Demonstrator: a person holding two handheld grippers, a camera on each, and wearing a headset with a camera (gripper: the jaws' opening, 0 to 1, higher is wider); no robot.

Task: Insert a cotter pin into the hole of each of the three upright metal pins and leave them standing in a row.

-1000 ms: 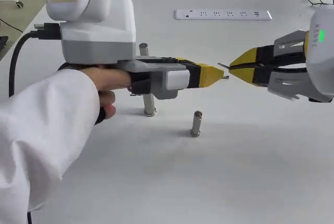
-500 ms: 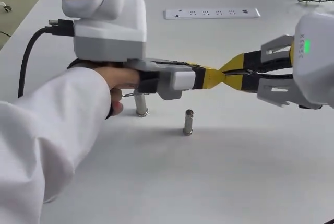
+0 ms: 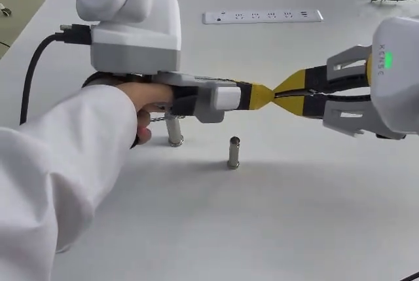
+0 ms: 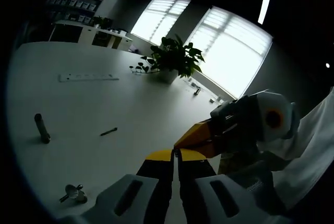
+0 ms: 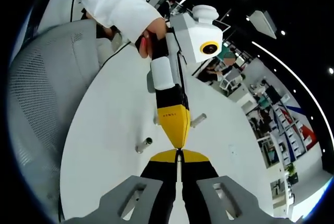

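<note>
White counter [image 3: 314, 215] runs back to a long white power strip [image 3: 262, 16]. Above it, the left yellow-tipped tongs [image 3: 267, 95] and the right yellow-tipped tongs [image 3: 277, 93] meet tip to tip, both pressed together. Whether a cotter pin sits between them is too small to tell. A short upright steel pin [image 3: 233, 152] stands below, and a second steel pin [image 3: 175, 131] further left. A fumbled hand-over could drop whatever is pinched, and a low swing could topple a pin.

At the head view's centre we cannot tell whether the left claw [image 3: 263, 95] and right claw [image 3: 281, 92] tips pinch anything; the left claw hides the top of one upright pin [image 3: 174, 133].
</note>
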